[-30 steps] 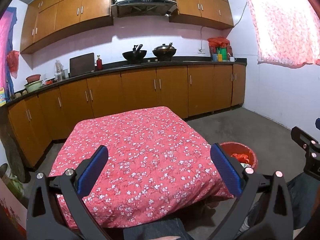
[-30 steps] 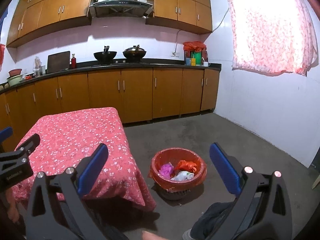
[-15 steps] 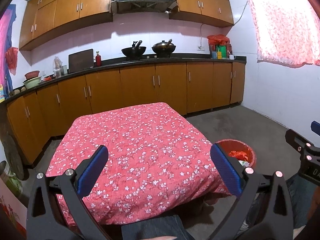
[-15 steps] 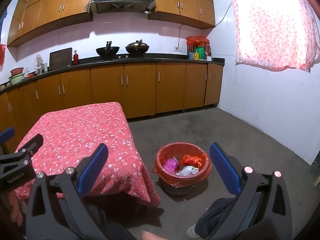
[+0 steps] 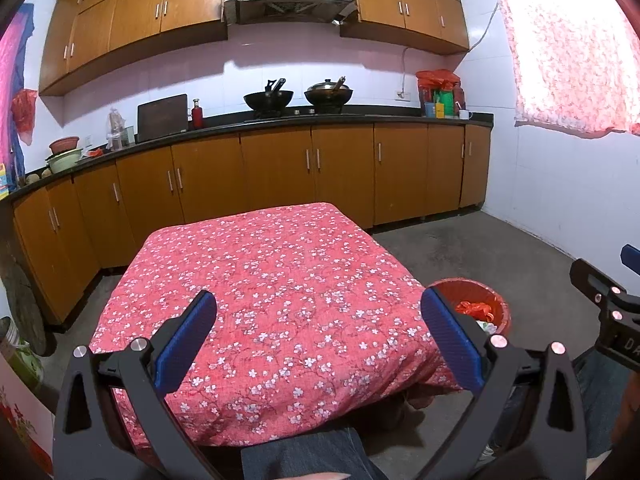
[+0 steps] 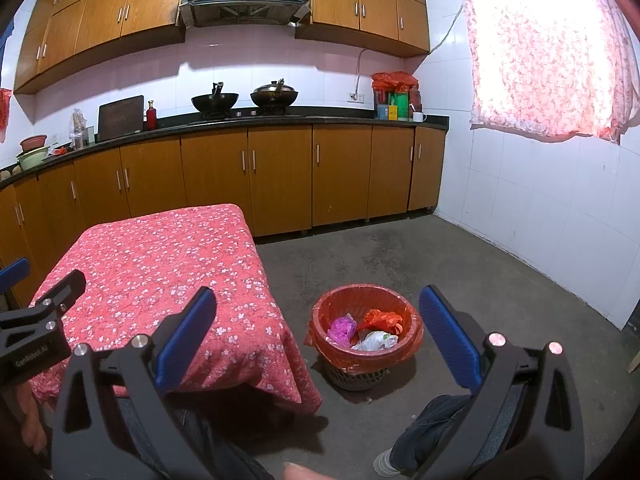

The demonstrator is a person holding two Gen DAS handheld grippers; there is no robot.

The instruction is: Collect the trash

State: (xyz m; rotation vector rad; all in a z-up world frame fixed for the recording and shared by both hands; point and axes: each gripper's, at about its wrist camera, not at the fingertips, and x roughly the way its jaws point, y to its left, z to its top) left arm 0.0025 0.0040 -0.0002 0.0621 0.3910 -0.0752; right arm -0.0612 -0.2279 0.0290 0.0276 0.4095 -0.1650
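Bin [image 6: 366, 330] of bagged trash sits between wide-open, empty right gripper [image 6: 318, 336] fingers.

One table [image 6: 160, 256], one bin [image 6: 366, 360] holding three bags [image 6: 376, 340], two woks [image 6: 215, 103], two grippers [image 6: 316, 332].

A: Where is the light coming from?
B: Daylight through the curtain [image 6: 548, 52], which glares almost white. The white wall [image 6: 532, 216] beside it is bright.
A: Any shadows?
B: Dark under the table [image 6: 160, 272] and below the cupboards [image 5: 132, 12].
A: Sharpness?
B: Crisp in the middle. The counter [image 5: 280, 120] bows from the fisheye, and the corners go black.
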